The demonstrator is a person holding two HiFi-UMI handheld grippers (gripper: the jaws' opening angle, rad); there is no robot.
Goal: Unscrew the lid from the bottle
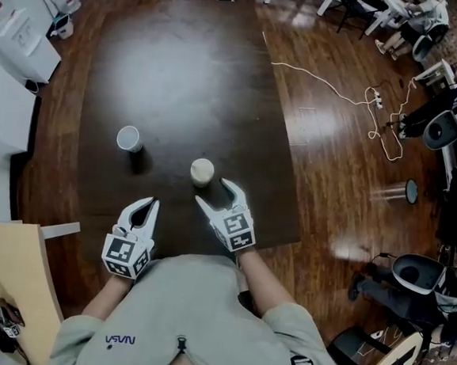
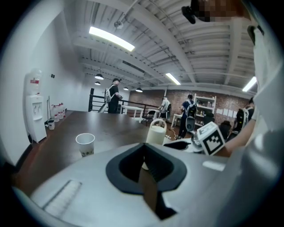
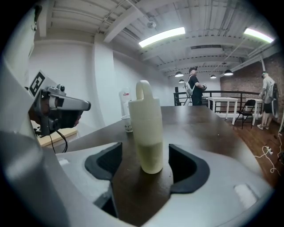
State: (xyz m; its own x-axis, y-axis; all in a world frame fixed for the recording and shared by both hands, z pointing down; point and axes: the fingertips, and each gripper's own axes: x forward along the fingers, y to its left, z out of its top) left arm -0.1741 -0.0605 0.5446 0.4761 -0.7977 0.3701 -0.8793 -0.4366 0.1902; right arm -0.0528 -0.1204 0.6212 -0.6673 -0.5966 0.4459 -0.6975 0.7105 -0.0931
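Paper cup (image 1: 128, 138) sits off left. Left gripper (image 1: 152, 204) is shut tight, empty, hanging back from the bottle (image 1: 202, 171), which stands upright on the table (image 1: 183, 70) just ahead of the right gripper (image 1: 215, 193). That one's nearer: jaws wide apart either side of the bottle, not touching yet.

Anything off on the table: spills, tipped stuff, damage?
Nothing stands out. The bottle stands upright with its lid on, the paper cup is upright too, and the table shows no spill or damage. Only a loose white cable trails on the floor beside it.
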